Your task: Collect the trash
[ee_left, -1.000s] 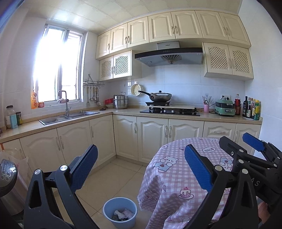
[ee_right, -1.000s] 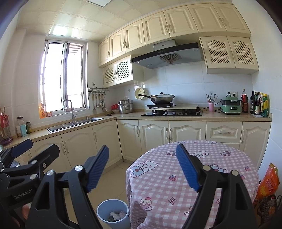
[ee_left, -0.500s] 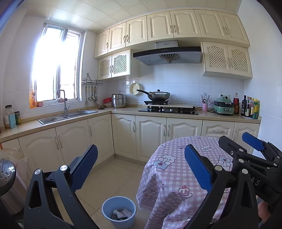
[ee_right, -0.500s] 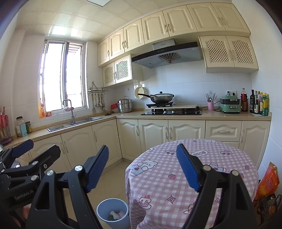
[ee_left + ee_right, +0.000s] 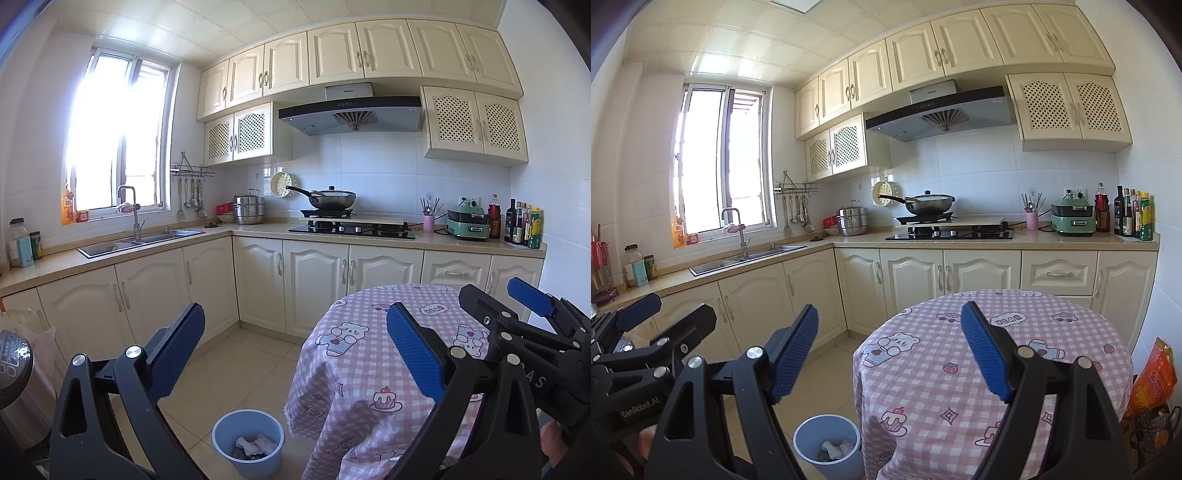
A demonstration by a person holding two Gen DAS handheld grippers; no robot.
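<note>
Sink [image 5: 147, 238] set in kitchen worktop [image 5: 258, 232] at far left, under window. Left claw [image 5: 295, 343] held level, blue pads wide apart, nothing between. Blue trash bin [image 5: 247, 443] on floor below, crumpled trash [image 5: 255, 445] inside, just beside round table [image 5: 369, 354] with pink checked cloth. Right claw [image 5: 890, 349] likewise spread, empty, over table edge. Orange bag [image 5: 1152, 376] at far right.

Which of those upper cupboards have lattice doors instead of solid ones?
The two lower-hung pairs flanking the range hood: the left lattice cupboard and the right lattice cupboard. Their doors are perforated grids; the top row of cupboards has plain solid panels.
</note>
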